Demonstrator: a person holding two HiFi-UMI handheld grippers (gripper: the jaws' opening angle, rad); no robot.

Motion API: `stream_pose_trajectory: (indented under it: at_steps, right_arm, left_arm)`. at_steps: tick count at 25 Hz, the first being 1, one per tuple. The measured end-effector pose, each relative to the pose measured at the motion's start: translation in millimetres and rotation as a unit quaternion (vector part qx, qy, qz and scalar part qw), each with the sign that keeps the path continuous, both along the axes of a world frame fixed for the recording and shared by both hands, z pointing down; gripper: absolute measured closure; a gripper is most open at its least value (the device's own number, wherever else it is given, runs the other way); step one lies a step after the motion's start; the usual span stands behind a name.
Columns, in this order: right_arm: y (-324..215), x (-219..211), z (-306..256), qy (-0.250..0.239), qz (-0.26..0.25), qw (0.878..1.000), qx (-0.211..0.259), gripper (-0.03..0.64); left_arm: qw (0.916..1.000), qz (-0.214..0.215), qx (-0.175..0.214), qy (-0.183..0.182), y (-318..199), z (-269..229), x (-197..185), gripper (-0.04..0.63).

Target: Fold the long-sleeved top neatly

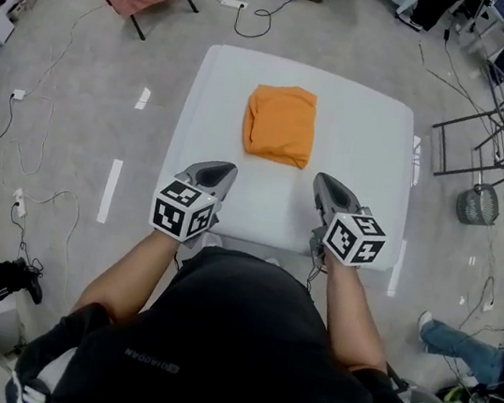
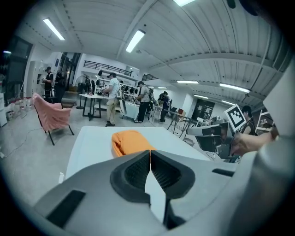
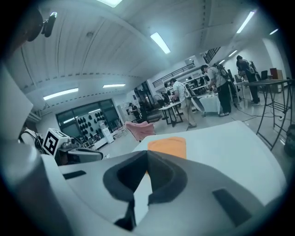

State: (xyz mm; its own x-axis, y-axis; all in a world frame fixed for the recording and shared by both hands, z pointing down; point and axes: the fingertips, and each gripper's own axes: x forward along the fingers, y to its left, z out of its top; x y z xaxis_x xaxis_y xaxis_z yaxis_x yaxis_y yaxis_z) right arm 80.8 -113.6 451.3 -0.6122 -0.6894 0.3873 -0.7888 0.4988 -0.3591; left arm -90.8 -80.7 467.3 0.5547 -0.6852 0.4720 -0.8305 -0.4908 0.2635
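top (image 1: 280,124): we see soft orange cloth, matt and a bit wrinkly.
table (image 1: 373,158): we see a smooth white matt cover.
left gripper (image 1: 226,171): we see smooth grey plastic, with dark bumpy pads (image 2: 137,171).
floor (image 1: 77,168): we see grey, a bit shiny.

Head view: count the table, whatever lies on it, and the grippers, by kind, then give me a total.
White table: 1
Folded orange top: 1
Grippers: 2, left gripper and right gripper, both shut and empty
Total: 4
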Motion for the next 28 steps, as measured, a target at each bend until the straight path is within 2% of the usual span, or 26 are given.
stream_pose_trajectory:
  at_steps: [7,28]
  right_arm:
    - [24.4,19.3,11.8,0.006,-0.001,1.000,0.000,0.614]
    - [47.2,13.5,31.5,0.007,-0.015,1.000,-0.022,0.614]
  left_arm:
    - [0.9999,-0.007,0.001,-0.008,11.5,2.2,5.1,0.588]
    - [0.9998,-0.008,-0.003,-0.018,18.4,6.5,11.9,0.586]
